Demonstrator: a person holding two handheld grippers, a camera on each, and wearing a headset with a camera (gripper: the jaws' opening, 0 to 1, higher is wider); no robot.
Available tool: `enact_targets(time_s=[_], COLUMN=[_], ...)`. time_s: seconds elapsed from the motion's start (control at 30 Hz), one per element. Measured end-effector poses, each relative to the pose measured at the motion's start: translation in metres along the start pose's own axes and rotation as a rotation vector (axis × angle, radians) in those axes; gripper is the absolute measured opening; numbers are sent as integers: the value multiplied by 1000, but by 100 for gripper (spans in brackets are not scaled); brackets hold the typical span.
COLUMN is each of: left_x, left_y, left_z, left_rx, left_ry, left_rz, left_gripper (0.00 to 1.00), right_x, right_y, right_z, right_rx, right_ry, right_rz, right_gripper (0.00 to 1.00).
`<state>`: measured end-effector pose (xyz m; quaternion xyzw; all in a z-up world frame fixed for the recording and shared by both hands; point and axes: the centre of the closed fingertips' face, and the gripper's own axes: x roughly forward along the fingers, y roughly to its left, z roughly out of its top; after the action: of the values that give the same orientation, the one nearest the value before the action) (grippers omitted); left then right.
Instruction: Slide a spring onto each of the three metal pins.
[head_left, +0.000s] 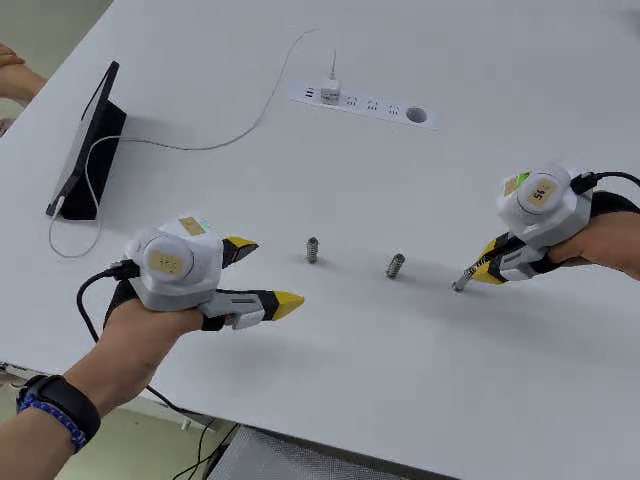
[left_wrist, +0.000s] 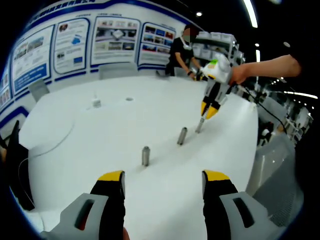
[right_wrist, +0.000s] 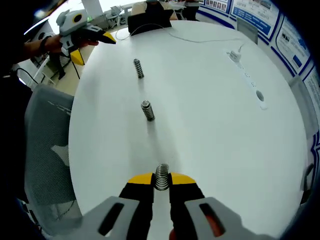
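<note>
Right gripper view: my right tongs (right_wrist: 161, 182) clenched on the third spring (right_wrist: 161, 174) at the surface (right_wrist: 225, 130); middle spring (right_wrist: 147, 110) and far spring (right_wrist: 138, 68) apparently sit on pins already. Left tongs (head_left: 272, 271) gape empty.

grey, yellow-tipped grippers (head_left: 268, 272) (head_left: 480, 274), black wristband (head_left: 62, 398)

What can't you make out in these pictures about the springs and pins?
- Head view: the left spring and the middle spring are too small to tell whether a pin sits inside.
- Right gripper view: the third spring has its lower end hidden by the right hand-held gripper shut on it.
- Head view: the tablet stands edge-on, so its screen is hidden.
- Left gripper view: the posters are too blurred to read.
</note>
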<state>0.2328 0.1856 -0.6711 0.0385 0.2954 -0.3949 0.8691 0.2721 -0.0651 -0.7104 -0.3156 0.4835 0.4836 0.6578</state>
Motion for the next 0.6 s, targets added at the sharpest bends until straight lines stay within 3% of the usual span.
enact_targets(time_s=[0.6], left_x=[-2], left_y=[3], left_z=[-3], left_rx=[-7], left_ry=[1], left_rz=[7], left_gripper=[64], right_x=[12], right_y=[-2], right_z=[4], right_rx=[-22], right_ry=[8], right_rz=[-1], right_gripper=[13])
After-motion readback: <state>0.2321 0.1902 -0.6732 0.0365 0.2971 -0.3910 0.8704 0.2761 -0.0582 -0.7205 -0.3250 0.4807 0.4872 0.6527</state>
